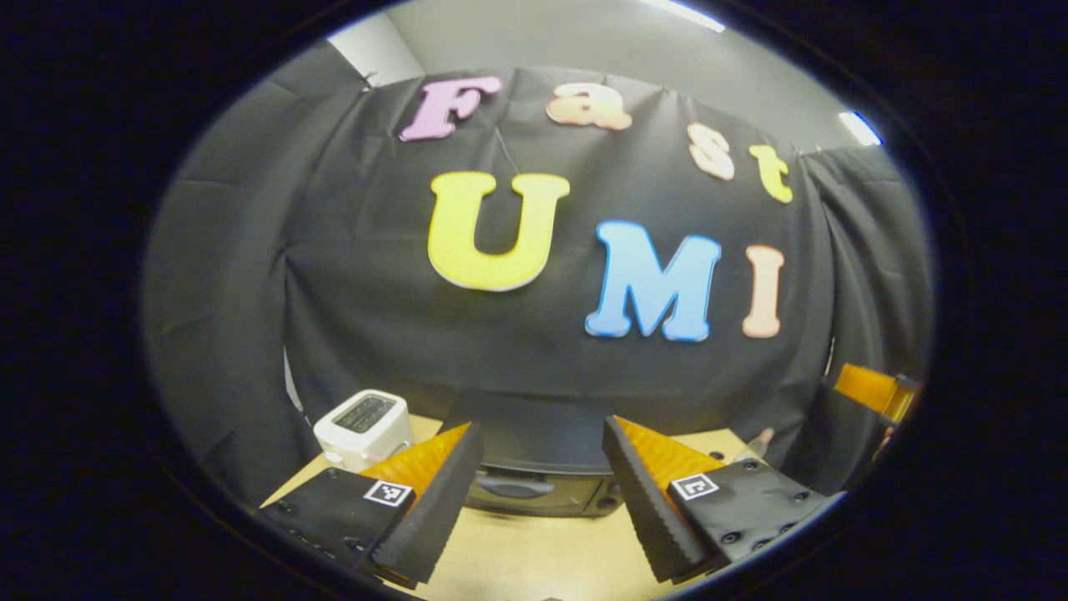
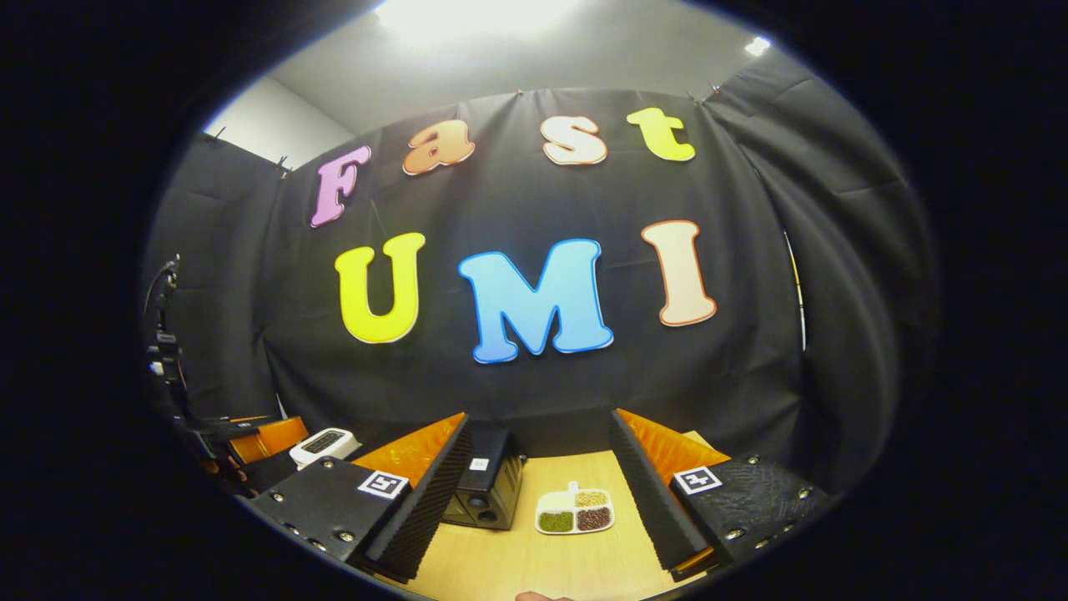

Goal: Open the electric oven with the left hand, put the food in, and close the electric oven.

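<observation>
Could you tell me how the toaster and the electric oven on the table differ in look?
The toaster is white and small, with slots in its top; the electric oven is black and wider, with its handle and door on the front. The toaster stands at the table's left corner, the oven mid-table. Both stand at the back, by the cloth wall.

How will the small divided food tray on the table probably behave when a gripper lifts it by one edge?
The tray looks shallow and rigid, so it should probably keep its shape. Its compartments seem to hold loose grains, which could spill if it tilts. It looks light, so a push may slide it across the smooth table.
</observation>
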Available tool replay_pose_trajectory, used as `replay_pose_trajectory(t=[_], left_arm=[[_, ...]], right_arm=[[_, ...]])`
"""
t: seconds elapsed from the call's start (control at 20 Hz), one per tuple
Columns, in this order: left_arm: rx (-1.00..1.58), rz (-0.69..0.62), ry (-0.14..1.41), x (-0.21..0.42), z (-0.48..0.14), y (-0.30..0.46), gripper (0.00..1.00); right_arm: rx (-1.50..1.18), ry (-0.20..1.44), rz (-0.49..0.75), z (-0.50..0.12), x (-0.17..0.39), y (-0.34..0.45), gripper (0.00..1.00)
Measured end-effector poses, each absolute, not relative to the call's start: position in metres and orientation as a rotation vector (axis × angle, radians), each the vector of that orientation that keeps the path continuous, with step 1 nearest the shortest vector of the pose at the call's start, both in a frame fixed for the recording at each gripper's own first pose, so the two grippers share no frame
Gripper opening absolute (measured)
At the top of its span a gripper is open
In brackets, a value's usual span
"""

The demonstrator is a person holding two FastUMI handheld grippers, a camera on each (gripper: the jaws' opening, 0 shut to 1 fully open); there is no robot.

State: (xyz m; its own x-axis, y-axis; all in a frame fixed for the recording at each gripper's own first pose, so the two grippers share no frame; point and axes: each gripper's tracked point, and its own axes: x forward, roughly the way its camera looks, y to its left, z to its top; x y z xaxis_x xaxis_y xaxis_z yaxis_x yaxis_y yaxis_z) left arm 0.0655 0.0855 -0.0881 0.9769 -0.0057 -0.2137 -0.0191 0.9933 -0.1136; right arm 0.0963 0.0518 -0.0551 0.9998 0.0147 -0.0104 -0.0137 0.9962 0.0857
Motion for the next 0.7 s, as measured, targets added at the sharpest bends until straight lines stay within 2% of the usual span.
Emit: replay_pose_trajectory(t=[0.15,0.45,0.5,0.55,0.7], left_arm=[[-0.114,-0.034,0.132,0.045,-0.034,0.084,1.00],[-0.066,-0.077,0.090,0.024,-0.012,0.089,1.00],[-0.073,-0.083,0.095,0.022,-0.015,0.093,0.91],[-0.084,-0.090,0.102,0.019,-0.015,0.096,1.00],[-0.103,-0.098,0.123,0.015,-0.021,0.108,1.00]], right_arm=[[0.077,-0.014,0.019,-0.040,0.086,0.068,1.00],[0.074,-0.030,0.013,-0.030,0.064,0.095,1.00],[0.073,-0.030,0.004,-0.031,0.061,0.097,1.00],[0.071,-0.034,-0.005,-0.030,0.058,0.099,1.00],[0.064,-0.044,-0.033,-0.028,0.049,0.104,1.00]])
